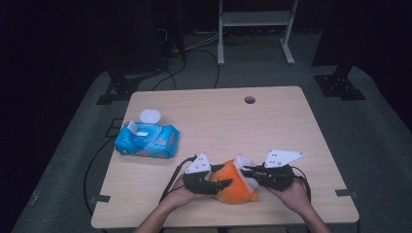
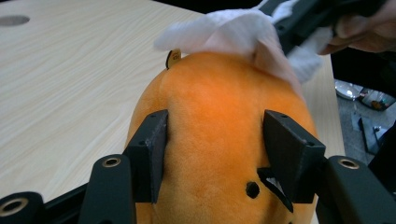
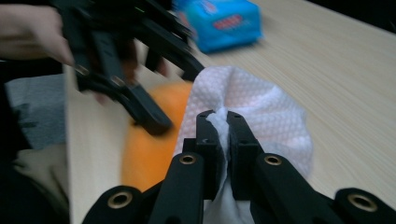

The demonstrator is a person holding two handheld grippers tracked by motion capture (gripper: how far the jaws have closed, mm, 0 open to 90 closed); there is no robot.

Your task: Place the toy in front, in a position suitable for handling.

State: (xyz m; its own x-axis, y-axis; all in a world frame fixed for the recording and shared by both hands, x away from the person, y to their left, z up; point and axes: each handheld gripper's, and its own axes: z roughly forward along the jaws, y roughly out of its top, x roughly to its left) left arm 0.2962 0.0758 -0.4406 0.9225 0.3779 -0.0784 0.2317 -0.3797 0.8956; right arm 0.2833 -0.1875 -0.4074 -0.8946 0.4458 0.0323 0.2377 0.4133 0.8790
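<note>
An orange plush toy (image 1: 236, 190) lies near the table's front edge. My left gripper (image 1: 224, 184) holds it from the left. In the left gripper view the two black pads (image 2: 152, 154) press into the plush's sides (image 2: 212, 121), so that gripper (image 2: 212, 156) is shut on it. My right gripper (image 1: 246, 171) comes in from the right, shut on a white wet wipe (image 1: 244, 162) that drapes over the top of the toy. In the right gripper view its jaws (image 3: 223, 135) pinch the wipe (image 3: 261, 109) beside the orange plush (image 3: 147, 154).
A blue wet-wipe pack (image 1: 146, 140) with its white lid (image 1: 149, 116) flipped up sits at the table's left. A round cable hole (image 1: 249, 100) is at the far edge. Behind the table stand a white frame (image 1: 255, 19) and floor cables.
</note>
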